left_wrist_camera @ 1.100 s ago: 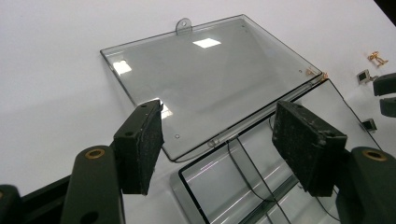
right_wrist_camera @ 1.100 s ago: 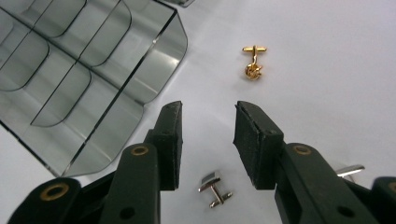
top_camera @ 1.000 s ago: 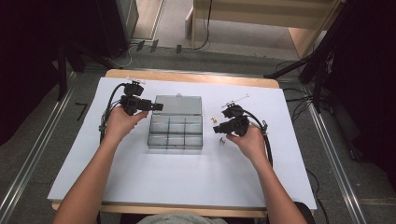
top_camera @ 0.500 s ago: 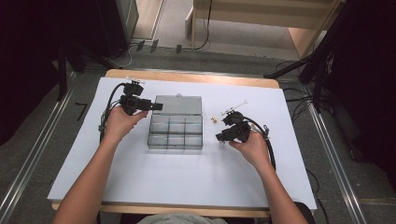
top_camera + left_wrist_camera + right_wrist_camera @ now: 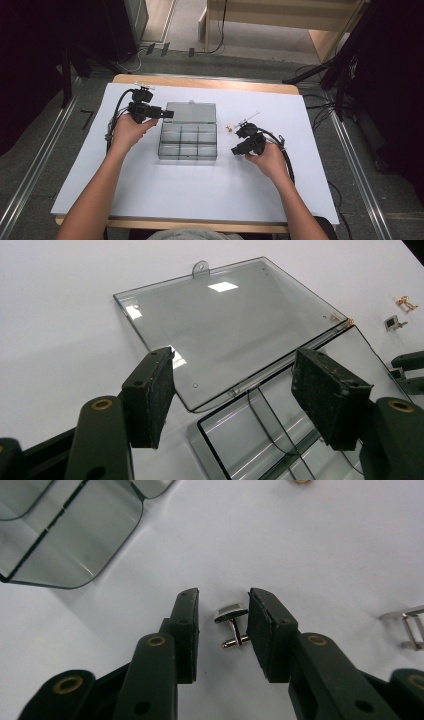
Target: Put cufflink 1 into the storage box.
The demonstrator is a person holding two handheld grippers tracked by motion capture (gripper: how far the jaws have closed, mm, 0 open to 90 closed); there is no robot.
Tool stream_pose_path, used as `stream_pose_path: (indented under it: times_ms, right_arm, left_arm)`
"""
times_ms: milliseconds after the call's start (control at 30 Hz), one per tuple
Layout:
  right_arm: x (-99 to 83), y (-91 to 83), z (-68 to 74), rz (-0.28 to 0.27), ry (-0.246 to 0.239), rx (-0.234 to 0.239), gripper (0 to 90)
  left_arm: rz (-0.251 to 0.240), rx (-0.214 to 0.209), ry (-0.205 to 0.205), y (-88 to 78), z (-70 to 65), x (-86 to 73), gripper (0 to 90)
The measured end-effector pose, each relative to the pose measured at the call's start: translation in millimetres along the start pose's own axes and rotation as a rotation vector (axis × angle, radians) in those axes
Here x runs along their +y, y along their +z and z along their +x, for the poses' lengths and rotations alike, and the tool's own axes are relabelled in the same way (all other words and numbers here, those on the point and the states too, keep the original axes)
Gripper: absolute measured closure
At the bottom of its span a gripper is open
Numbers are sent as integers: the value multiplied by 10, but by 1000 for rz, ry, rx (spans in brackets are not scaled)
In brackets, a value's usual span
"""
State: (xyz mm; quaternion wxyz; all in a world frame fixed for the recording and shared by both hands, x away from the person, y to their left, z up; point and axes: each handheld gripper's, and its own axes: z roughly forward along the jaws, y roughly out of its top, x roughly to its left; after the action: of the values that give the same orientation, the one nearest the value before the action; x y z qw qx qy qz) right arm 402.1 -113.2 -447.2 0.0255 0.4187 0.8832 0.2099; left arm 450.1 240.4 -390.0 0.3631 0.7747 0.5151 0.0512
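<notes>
Silver cufflink sat between my right claw's closing jaws, ungripped; the clear box lay open, awaiting it.

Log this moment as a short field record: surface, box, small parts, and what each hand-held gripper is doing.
surface: white sheet on a table
box: clear compartment box, lid open and lying flat
small parts: silver cufflink; gold piece
left hand-held gripper: jaws open, over the hinge edge, holding nothing
right hand-held gripper: jaws have just been closing around the silver cufflink; right pad touching or close, left pad clear
</notes>
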Motion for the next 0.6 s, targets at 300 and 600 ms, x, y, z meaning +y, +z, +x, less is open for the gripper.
stream_pose_path:
  times_ms: [300,600]
  right_arm:
    - [3,22,37,5,-21,-50,759]
    - [23,11,42,-7,-11,-42,792]
  left_arm:
    - [3,-2,2,2,-3,0,346]
    - [0,-4,-1,-1,-3,1,346]
